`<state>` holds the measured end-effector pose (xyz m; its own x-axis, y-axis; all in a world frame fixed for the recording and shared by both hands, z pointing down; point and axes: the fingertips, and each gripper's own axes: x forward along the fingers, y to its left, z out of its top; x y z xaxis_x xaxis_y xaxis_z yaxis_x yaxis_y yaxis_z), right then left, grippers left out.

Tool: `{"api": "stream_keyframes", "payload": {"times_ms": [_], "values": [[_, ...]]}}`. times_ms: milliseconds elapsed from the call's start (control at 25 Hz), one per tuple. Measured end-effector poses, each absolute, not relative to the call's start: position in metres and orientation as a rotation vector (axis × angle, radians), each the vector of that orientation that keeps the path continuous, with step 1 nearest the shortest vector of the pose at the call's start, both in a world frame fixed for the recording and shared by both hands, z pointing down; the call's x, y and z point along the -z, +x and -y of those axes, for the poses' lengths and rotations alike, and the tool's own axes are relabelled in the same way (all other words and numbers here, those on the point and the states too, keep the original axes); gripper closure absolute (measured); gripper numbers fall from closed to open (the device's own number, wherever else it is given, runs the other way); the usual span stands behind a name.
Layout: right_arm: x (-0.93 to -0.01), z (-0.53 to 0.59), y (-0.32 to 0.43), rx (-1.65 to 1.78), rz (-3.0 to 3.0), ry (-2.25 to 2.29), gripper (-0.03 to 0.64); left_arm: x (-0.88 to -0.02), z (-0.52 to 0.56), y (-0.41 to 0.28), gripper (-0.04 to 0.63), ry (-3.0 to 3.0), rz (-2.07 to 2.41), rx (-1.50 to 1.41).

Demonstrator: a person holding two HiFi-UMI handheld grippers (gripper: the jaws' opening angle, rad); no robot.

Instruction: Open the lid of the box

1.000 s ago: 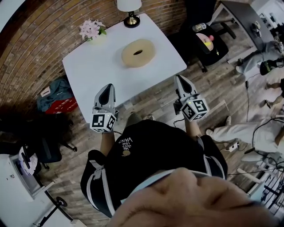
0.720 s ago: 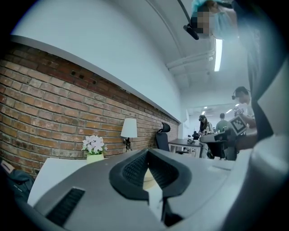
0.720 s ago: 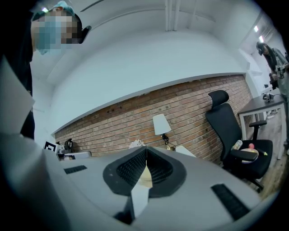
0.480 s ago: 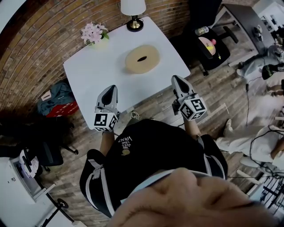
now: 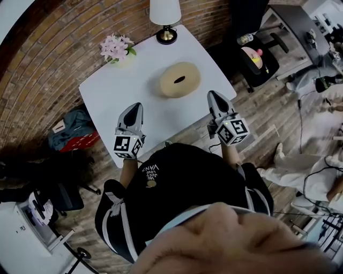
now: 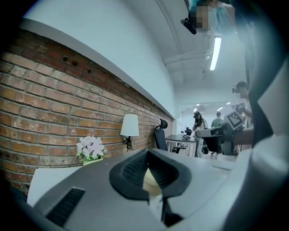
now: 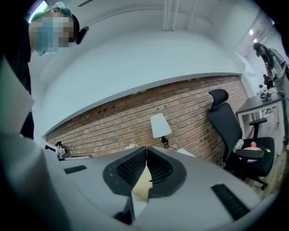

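Box: one, round and tan (image 5: 179, 80), with a dark oval slot in the middle of its top; it lies flat on the table, a little right of centre, lid down
Table: one, white and square (image 5: 123, 91), set against the brick wall
Left gripper: one (image 5: 133, 107), over the near edge of the table, pointing level toward the wall; jaws clenched together with nothing between them, the ribbed pads meeting along one line in the left gripper view (image 6: 147, 155)
Right gripper: one (image 5: 213, 94), over the table's near right corner, just beside the box but not touching it; jaws pressed tight and empty, as the right gripper view shows (image 7: 146, 155)
Marker cubes: two, one on the back of each gripper
Flowers: one small pot of pale pink blooms (image 5: 117, 48), at the far left of the table, well apart from the box
Lamp: one, with a white shade and a brass foot (image 5: 165, 16), at the far edge by the wall
Office chair: one, black (image 5: 252, 53), right of the table, with small things on its seat
Floor, left of the table: one heap of red and teal bags (image 5: 72, 131)
Bystanders: two standing figures far off in the left gripper view (image 6: 198, 119)
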<state>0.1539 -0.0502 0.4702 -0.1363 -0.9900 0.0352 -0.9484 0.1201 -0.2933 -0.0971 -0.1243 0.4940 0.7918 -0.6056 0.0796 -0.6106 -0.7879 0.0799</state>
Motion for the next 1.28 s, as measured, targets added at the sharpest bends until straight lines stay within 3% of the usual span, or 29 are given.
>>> {"api": "stream_keyframes", "payload": {"times_ms": [560,1280], "values": [[-0.480,0.094,0.129,0.372,-2.279,-1.914,0.614,-0.518,0.157,-0.103,0.586,2.887,0.906,-0.140],[-0.505,0.148,0.153,0.386,-2.725,-1.691,0.612,-0.573,0.159,-0.049,0.584,2.802,1.009,-0.209]]}}
